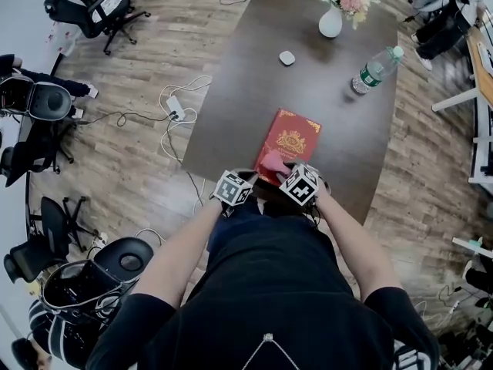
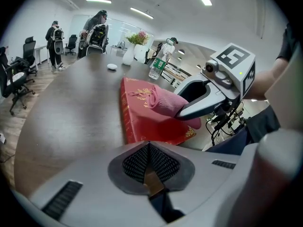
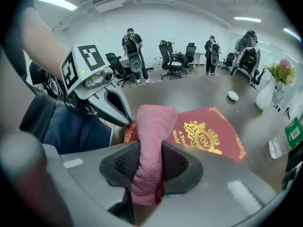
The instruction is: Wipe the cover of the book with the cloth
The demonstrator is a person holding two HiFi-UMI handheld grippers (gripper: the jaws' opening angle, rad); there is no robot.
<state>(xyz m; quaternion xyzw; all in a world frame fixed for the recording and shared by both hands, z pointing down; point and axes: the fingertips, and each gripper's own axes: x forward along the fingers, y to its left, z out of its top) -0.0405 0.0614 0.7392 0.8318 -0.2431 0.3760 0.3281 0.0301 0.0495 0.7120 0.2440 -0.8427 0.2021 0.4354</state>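
The red book [image 1: 293, 139] with its gold crest lies flat on the dark worktop [image 1: 254, 75], close to the edge nearest the person. The pink cloth [image 3: 152, 126] rests on the book's near end, clamped between the jaws of the right gripper [image 3: 150, 162]. The left gripper [image 2: 149, 163], jaws together on nothing, is held just beside the book's near left corner. Beyond the book stand a water bottle [image 1: 375, 69] and a vase of flowers [image 1: 333, 18].

2 grippers: left gripper [image 1: 245, 182], right gripper [image 1: 289, 177]. Just ahead: 1 book [image 1: 293, 139], 1 cloth [image 1: 271, 163]. Farther ahead: 1 bottle [image 1: 375, 69], 1 vase [image 1: 330, 23], 1 small white object [image 1: 286, 58].
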